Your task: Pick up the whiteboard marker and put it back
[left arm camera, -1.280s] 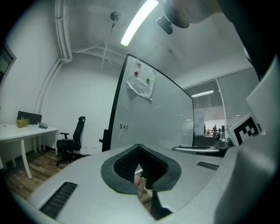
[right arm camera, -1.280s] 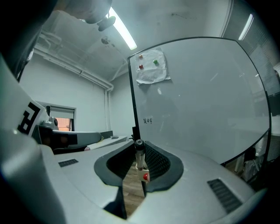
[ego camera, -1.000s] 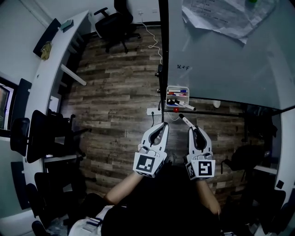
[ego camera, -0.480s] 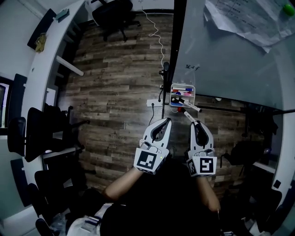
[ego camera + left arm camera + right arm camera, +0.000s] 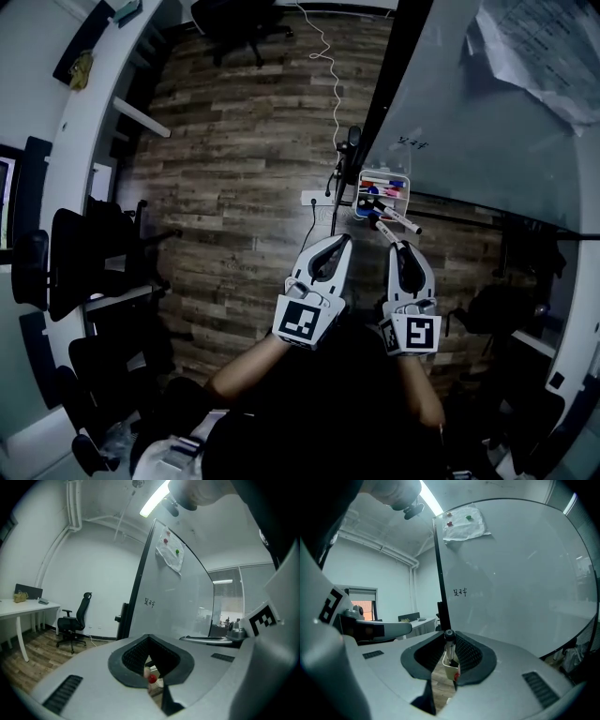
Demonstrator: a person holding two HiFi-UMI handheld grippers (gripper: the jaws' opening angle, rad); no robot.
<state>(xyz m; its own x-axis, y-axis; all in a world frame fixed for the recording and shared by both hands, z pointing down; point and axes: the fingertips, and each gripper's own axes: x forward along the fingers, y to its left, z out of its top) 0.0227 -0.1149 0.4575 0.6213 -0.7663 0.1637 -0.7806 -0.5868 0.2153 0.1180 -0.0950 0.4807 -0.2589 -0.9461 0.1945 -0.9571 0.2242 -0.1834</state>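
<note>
The whiteboard marker (image 5: 387, 234) is held tight in the tips of the right gripper (image 5: 397, 247). It sticks out in front, close to the white box (image 5: 448, 668) of pens under the board, but it is not in the box.

In the head view, a long white desk (image 5: 80, 141) runs along the wall at the far left, with black chairs (image 5: 84, 272) beside it. Next comes the brown wood floor (image 5: 244, 150) with a white cable (image 5: 330, 70) on it. Only this view shows the floor from above and the person's arms (image 5: 246, 377).

In the middle, the left gripper (image 5: 343, 242) is pinched shut and holds nothing. The left gripper view peeks through the hole between its jaws and finds a small red ball (image 5: 152, 678) by the box. It also shows an office chair (image 5: 75, 620) standing by the wall and a long light (image 5: 152, 501) on the ceiling.

Just right of it is the right gripper. The right gripper view shows the marker's black end right between the jaws, with the box behind it.

Another pen (image 5: 401, 219) lies across the box. At the right stands the big whiteboard (image 5: 487, 150), with a bit of writing (image 5: 413, 142) and papers (image 5: 539, 52) up high. Only the gripper views show the red and green magnets (image 5: 450, 524) on the paper.
</note>
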